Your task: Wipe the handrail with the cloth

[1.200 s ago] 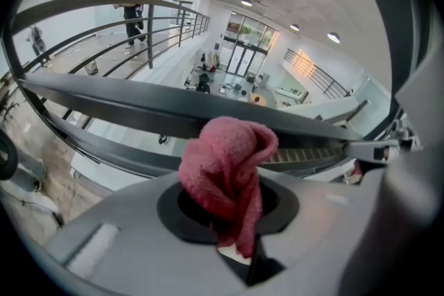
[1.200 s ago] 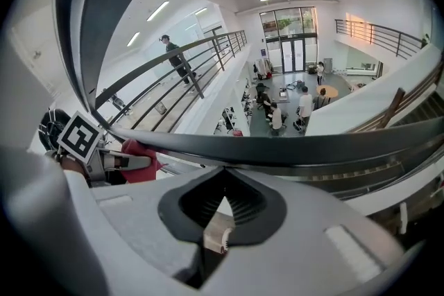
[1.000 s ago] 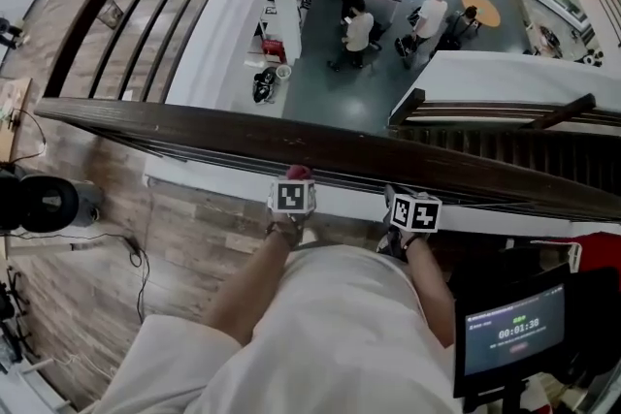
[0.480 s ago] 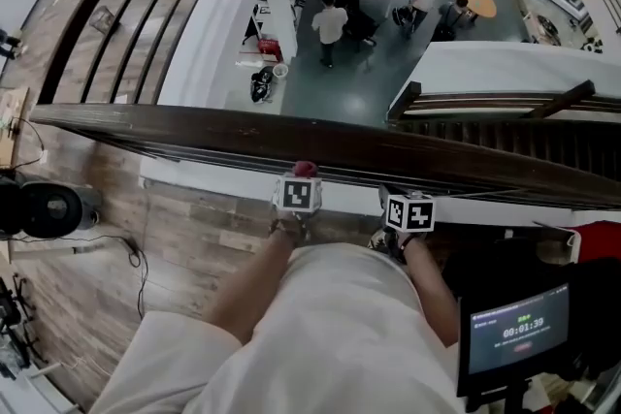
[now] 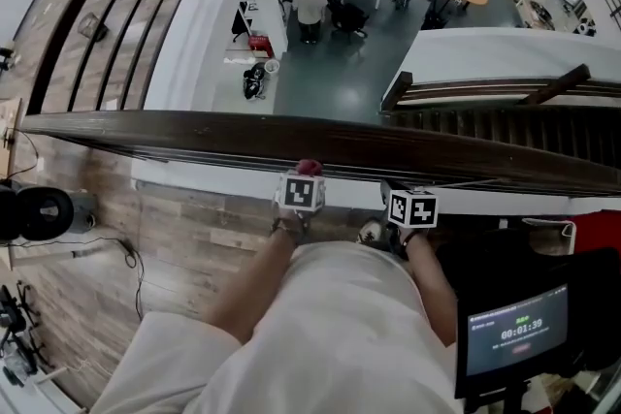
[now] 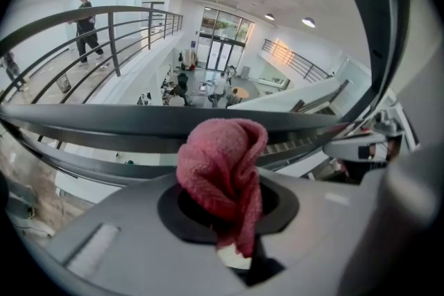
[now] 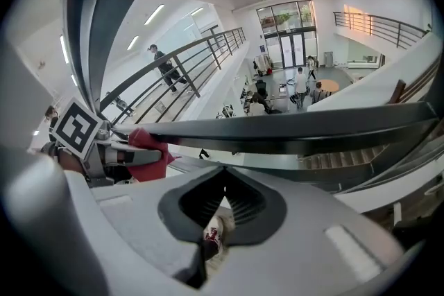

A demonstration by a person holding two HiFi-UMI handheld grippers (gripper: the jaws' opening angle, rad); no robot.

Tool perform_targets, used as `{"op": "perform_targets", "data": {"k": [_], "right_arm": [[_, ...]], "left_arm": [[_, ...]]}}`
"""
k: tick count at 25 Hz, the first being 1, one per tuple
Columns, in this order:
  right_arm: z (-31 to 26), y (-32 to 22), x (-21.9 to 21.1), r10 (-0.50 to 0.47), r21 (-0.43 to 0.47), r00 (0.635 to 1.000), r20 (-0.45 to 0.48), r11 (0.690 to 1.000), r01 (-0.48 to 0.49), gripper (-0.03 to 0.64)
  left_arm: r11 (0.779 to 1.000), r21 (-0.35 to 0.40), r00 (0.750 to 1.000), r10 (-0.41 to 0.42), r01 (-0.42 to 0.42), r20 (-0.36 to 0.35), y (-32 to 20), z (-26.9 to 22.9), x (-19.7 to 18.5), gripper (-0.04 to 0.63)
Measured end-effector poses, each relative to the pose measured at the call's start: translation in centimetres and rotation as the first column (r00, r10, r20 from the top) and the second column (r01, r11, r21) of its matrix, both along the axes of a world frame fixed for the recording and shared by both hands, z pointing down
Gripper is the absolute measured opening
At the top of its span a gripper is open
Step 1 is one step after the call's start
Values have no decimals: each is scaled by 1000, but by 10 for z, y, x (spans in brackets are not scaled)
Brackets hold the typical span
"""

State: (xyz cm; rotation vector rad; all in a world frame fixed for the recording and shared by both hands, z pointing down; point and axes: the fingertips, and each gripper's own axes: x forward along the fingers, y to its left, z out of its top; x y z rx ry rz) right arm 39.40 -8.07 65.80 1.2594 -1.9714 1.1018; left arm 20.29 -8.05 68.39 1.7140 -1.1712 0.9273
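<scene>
Handrail [image 5: 194, 133] of dark wood across the head view from left to right, with an open hall and people [image 5: 310, 7] far below beyond it. Left gripper [image 5: 307, 177] up at the rail's near edge, with a bunched red cloth [image 5: 309, 168] at its tip, right against that edge; actual contact not clear from here. Right gripper [image 5: 396, 194] just beside it on the right, also close under the rail.

Left gripper view: jaws clamped on the cloth [image 6: 222, 163], a lump of it standing up above them. Rail crossing just behind the lump, about level with its top.

Right gripper view: jaws together at the tips, gripping nothing. Only a sliver of a shoe [image 7: 214, 236] visible through the gap lower down. Rail across the frame overhead; left gripper and cloth at the left, tucked at the rail's lower edge.

Judged step: approach to the rail, or the very start of a pass. Next move probably calls for lifting the cloth onto the rail's top face, pressing down and sliding along its length, with a firm grip against the bunch pulling loose.
</scene>
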Motion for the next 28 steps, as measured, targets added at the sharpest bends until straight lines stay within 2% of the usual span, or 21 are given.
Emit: {"op": "perform_targets", "data": {"k": [2, 10, 11, 14, 15, 18, 23, 26, 28], "right_arm": [[3, 1, 0, -12, -1, 1000, 2, 1000, 12, 3], [11, 13, 13, -68, -2, 998, 2, 998, 68, 3], [12, 13, 16, -68, -4, 998, 2, 998, 68, 3], [16, 16, 20, -75, -7, 997, 10, 997, 75, 3], [18, 17, 21, -78, -7, 997, 8, 997, 78, 3], [21, 21, 26, -77, -5, 997, 1, 997, 77, 3], [24, 28, 40, -65, -12, 998, -1, 998, 65, 3], [34, 37, 43, -66, -12, 998, -2, 998, 66, 3], [36, 40, 51, -66, -16, 998, -2, 998, 66, 3]], "left_arm": [[1000, 4, 998, 17, -18, 53, 2, 4, -4, 86], [999, -8, 997, 32, -32, 64, 11, 18, 25, 86], [999, -18, 999, 34, -33, 39, 13, 19, 33, 86], [997, -75, 990, 26, -36, -138, 28, 20, 71, 86], [997, -62, 989, 25, -34, -145, 27, 21, 74, 86], [998, 52, 998, 35, -32, -58, 10, 20, 62, 87], [998, 34, 994, 61, -58, -86, 19, 23, 90, 87], [991, 115, 993, 76, -66, -87, 10, 26, 97, 86], [991, 103, 992, 93, -84, -90, 14, 25, 110, 86]]}}
